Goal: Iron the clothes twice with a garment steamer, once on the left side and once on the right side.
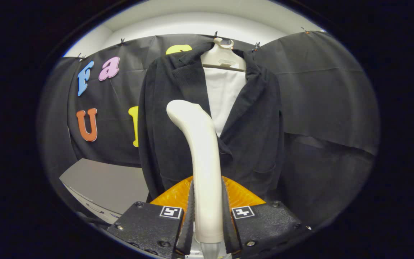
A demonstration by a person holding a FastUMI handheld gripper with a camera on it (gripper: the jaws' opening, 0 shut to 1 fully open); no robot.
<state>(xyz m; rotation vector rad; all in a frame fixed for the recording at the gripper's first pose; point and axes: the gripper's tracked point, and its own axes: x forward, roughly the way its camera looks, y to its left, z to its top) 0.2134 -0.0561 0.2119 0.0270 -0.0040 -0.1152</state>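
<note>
Standing steamer (201, 158) clamped between jaws

Cream-white steamer (201, 151) in black claw (207, 219), black jacket (178, 118) over white form (223, 93), grey surface (102, 183).

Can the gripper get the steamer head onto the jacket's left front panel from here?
Probably yes. The gripper is shut on the steamer handle, whose head is just ahead of the dark jacket on its hanger, with nothing between them.

tool (208, 219) clamps steamer (201, 158) | black jacket (178, 118) just ahead
</note>
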